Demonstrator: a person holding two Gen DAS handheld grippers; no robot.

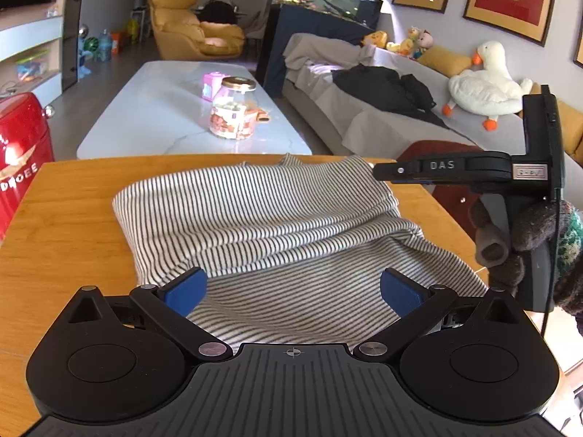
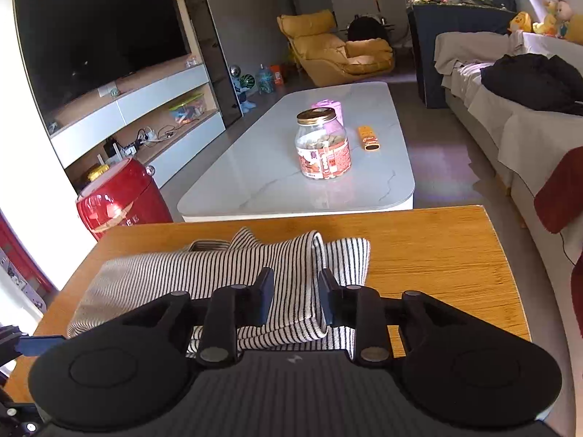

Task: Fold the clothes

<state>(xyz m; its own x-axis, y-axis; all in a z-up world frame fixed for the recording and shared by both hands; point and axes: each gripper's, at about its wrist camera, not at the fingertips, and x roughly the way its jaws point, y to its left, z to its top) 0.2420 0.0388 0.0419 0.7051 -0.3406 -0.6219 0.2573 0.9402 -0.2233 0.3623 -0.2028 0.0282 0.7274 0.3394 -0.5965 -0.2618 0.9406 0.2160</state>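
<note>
while the left gripper [image 1: 293, 287] hovers with jaws spread wide over the striped shirt [image 1: 262, 218] bunched on the wooden table [image 1: 73, 218], the right wrist view shows the right gripper [image 2: 296, 300] pinching a folded band of it, apparently to carry the fold over.

Both wrist views are aimed forward, low and close, over the striped garment [image 1: 269, 215] [image 2: 218, 273]; the jar [image 1: 233, 109] [image 2: 322, 145] beyond is shared.

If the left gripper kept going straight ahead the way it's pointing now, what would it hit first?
Most likely the striped garment: the open left gripper already sits over it, facing its bunched fold on the wooden table.
</note>
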